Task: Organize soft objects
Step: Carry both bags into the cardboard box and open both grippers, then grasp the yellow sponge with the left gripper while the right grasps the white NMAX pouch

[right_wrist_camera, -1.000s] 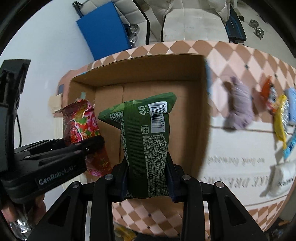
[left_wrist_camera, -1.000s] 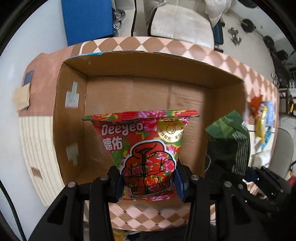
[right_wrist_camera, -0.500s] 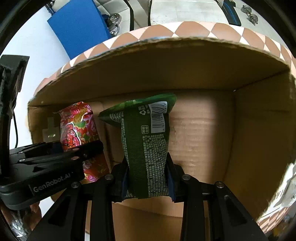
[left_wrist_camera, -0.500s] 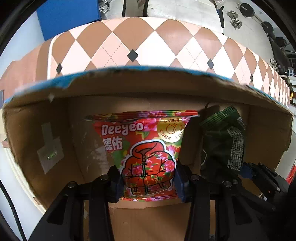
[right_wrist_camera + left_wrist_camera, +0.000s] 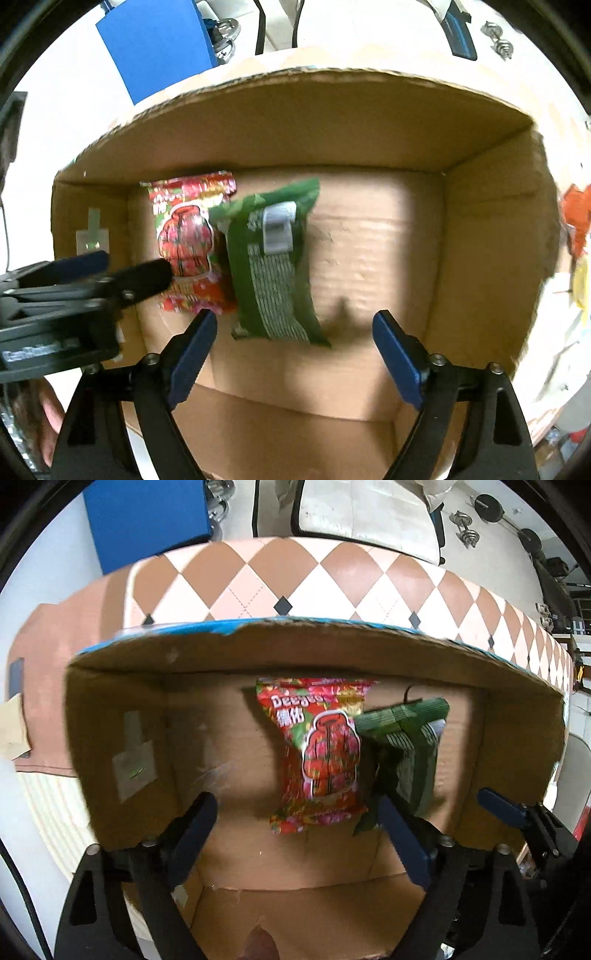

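A red flowered Deeyeo packet (image 5: 319, 755) lies inside the open cardboard box (image 5: 118, 716), with a dark green packet (image 5: 406, 753) next to it on its right. My left gripper (image 5: 295, 805) is open and empty just behind the red packet. In the right wrist view the red packet (image 5: 188, 240) and the green packet (image 5: 273, 266) lie side by side on the box floor (image 5: 369, 258). My right gripper (image 5: 291, 332) is open and empty, just behind the green packet. The left gripper's fingers (image 5: 144, 275) reach in from the left.
The box stands on a table with a pink and brown diamond-patterned cloth (image 5: 295, 579). Orange and yellow packets (image 5: 576, 229) lie on the table right of the box. A blue panel (image 5: 147, 517) and a white chair (image 5: 362, 513) stand beyond the table.
Both grippers opened and let go of their packets, which now lie on the box floor. Both grippers have pulled back a little from the packets.
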